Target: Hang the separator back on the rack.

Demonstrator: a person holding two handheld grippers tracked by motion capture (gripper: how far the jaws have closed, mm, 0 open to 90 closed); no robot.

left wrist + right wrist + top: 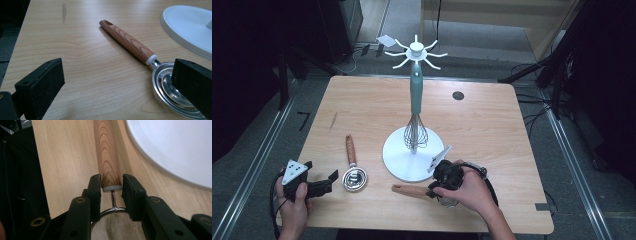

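Observation:
A sieve with a wooden handle (409, 190) lies near the table's front edge, just in front of the white stand's base (398, 161). My right gripper (435, 192) is shut on that handle (107, 152) at its white collar, and the mesh bowl (115, 228) lies under the jaws. A metal scoop with a wooden handle (351, 165) lies to the left of the stand. My left gripper (331, 181) is open beside the scoop's bowl (166, 85). Its jaws are wide apart, and in the left gripper view (120, 75) the right one partly covers the bowl. A teal-handled whisk (415, 131) hangs on the stand.
The stand's top (415, 50) carries several white hook arms. The wooden table (362, 100) has a dark round hole (458, 95) at the back right. Dark equipment and cables surround the table on the floor.

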